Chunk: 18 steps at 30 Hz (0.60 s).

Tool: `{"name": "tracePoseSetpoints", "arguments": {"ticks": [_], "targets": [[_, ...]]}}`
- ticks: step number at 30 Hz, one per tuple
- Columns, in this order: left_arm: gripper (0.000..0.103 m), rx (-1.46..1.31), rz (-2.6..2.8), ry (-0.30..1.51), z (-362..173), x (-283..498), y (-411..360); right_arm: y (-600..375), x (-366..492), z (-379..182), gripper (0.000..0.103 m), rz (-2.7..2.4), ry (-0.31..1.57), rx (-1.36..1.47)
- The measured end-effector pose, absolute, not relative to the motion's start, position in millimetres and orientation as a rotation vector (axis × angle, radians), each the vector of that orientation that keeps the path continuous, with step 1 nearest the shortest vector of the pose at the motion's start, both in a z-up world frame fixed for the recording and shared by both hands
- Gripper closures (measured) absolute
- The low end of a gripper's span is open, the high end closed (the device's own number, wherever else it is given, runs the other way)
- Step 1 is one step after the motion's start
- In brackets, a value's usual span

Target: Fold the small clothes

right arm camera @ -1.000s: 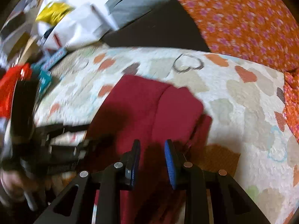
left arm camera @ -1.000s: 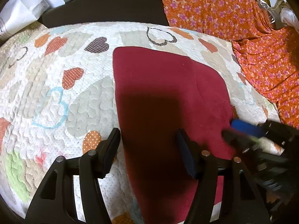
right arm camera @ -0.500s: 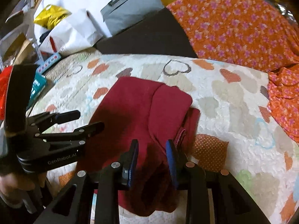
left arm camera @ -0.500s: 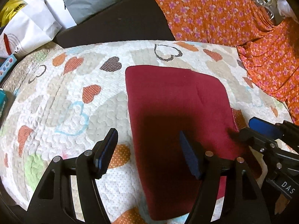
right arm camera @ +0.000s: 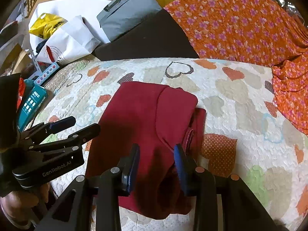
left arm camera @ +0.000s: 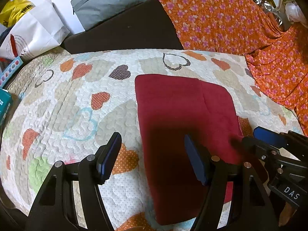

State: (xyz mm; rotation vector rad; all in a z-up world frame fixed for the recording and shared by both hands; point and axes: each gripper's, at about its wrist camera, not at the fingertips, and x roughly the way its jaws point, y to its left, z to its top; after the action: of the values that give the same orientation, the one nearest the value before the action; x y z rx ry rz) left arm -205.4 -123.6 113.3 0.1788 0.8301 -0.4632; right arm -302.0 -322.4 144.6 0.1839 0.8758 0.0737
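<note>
A dark red garment (left arm camera: pixel 184 119) lies folded into a rough rectangle on the heart-patterned quilt (left arm camera: pixel 77 100), a seam-like fold line running down its right part and a looser layer peeking out along the right edge in my right-wrist view (right arm camera: pixel 154 119). My left hand-held gripper (left arm camera: pixel 152 159) hovers over the garment's near left edge with its fingers spread wide — the left blue pad (left arm camera: pixel 108 157) above bare quilt, the right one above the red cloth — pinching nothing. My right hand-held gripper (right arm camera: pixel 156 165) hangs over the near right part of the garment, its blue-padded fingers parted with a moderate gap, red fabric visible between them; I cannot tell whether the pads touch the cloth. From the left-wrist view that gripper (left arm camera: pixel 256 140) comes in low at the garment's right edge. Beyond the quilt sits a dark cushion (left arm camera: pixel 125 32), with an orange floral fabric (left arm camera: pixel 231 19) draped to the right and trailing down beside the quilt. At far left are a grey bag (left arm camera: pixel 107 2), a white paper bag (left arm camera: pixel 36 32), a yellow plastic bag (right arm camera: pixel 47 26) and a teal box (right arm camera: pixel 31 104) just off the quilt's edge.
</note>
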Motion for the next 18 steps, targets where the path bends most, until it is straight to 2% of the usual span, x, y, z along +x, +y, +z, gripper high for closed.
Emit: {"name": "tracePoseSetpoints", "arguments": {"ticks": [5,9,18], "targets": [[0.035,0.19,-0.471,0.825,112.7,-205.0,-126.6,-322.4,-301.4,141.6,0.067,0.072,0.883,0.186],[0.035,0.193,-0.47,0.827,111.4,-204.4,-128.3,-325.1,-299.7,139.4,0.062,0.073,0.884,0.201],[0.035,0.194,-0.468,0.829,110.4,-203.6,-128.4,-326.7,-296.8,134.7,0.061,0.073,0.902,0.204]]}}
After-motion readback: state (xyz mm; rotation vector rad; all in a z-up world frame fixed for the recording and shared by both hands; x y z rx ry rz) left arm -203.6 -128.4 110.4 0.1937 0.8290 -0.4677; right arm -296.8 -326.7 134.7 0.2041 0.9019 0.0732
